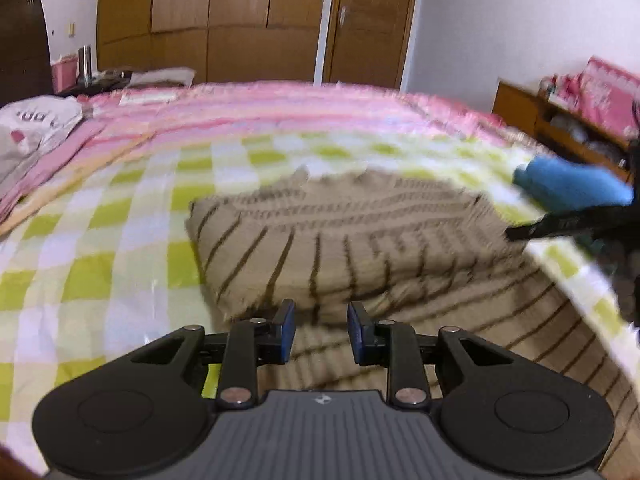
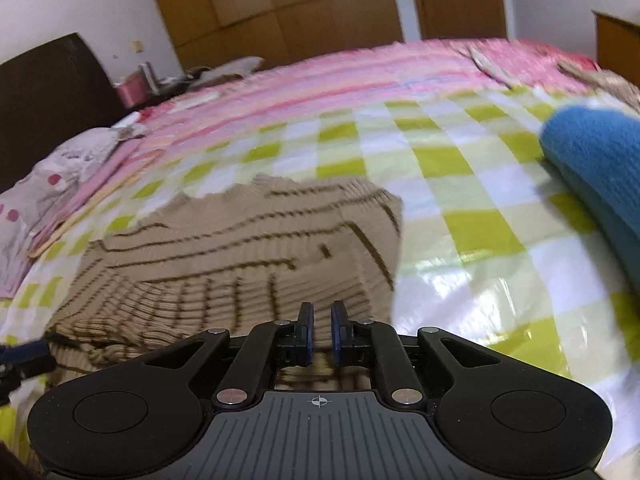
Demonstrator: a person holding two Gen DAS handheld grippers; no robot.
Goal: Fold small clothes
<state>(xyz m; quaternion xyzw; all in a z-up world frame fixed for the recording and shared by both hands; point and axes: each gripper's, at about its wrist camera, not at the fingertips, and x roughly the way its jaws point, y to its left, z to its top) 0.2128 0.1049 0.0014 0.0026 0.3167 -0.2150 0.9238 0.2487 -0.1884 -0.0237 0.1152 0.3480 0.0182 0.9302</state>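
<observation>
Left wrist view: the left gripper [image 1: 321,330] hangs above the near part of a tan striped knit garment [image 1: 352,240], its blue-padded jaws apart with nothing pinched between them. The garment lies partly folded on a green-and-white checked plastic sheet [image 1: 100,240] that covers the bed; a pink striped bedspread [image 1: 280,104] shows beyond the sheet. One folded layer sits on top of a wider lower layer that runs toward the lower right of the frame. A blue knit item [image 1: 568,184] lies on the sheet to the right of the garment, just behind a black finger of the other gripper. Brown wardrobes [image 1: 224,12] stand along the far wall.

Right wrist view: the right gripper [image 2: 322,330] sits over the near right part of the same garment [image 2: 224,252], jaws standing slightly apart, a narrow gap showing and no cloth between the pads. The blue knit item [image 2: 600,168] lies well to the right on the checked sheet. The picture is blurred.
</observation>
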